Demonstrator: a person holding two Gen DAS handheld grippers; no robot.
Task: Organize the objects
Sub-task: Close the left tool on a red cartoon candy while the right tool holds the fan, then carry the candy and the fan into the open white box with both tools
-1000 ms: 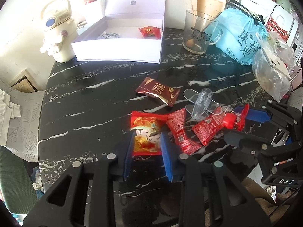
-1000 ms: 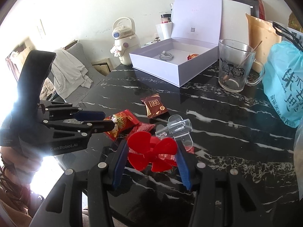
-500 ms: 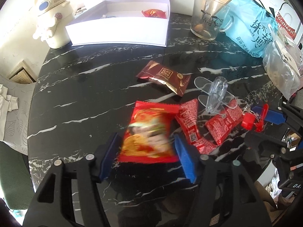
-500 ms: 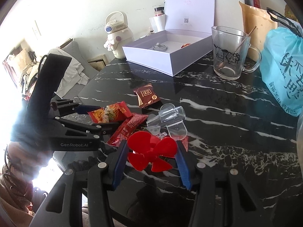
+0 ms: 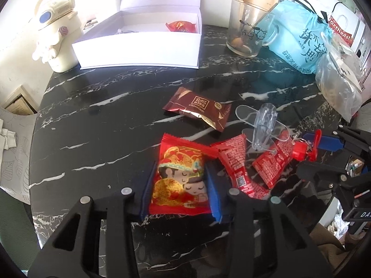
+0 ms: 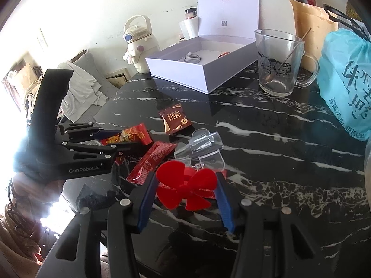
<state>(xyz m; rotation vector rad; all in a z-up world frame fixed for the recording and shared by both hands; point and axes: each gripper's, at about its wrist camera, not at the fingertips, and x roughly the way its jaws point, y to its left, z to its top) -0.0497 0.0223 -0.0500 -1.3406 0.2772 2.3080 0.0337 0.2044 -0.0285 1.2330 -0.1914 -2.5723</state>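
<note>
A red snack packet [image 5: 179,176] printed with cartoon figures lies between the blue pads of my left gripper [image 5: 180,165], low over the black marble table [image 5: 97,120]. The jaws are closing and both pads touch the packet's sides. My right gripper [image 6: 185,176] is shut on a red plastic fan [image 6: 185,186]; in the left wrist view the fan [image 5: 301,149] shows edge-on at the right. Two slim red packets [image 5: 236,164], a brown chocolate packet [image 5: 197,108] and a clear plastic fan [image 5: 263,125] lie close by. An open white box [image 5: 139,46] at the back holds another red packet [image 5: 180,26].
A cream cartoon bottle [image 5: 55,27] stands left of the box. A glass mug [image 5: 245,34], a blue bag [image 5: 299,37] and a clear plastic bag [image 5: 338,85] crowd the back right. The table's rounded edge runs along the left, with a grey chair [image 6: 76,88] beyond.
The left jaws spread wide around the red cartoon packet, then narrowed onto its sides again, and the gripper sank a little toward the table. The right gripper still holds the red fan in place.
</note>
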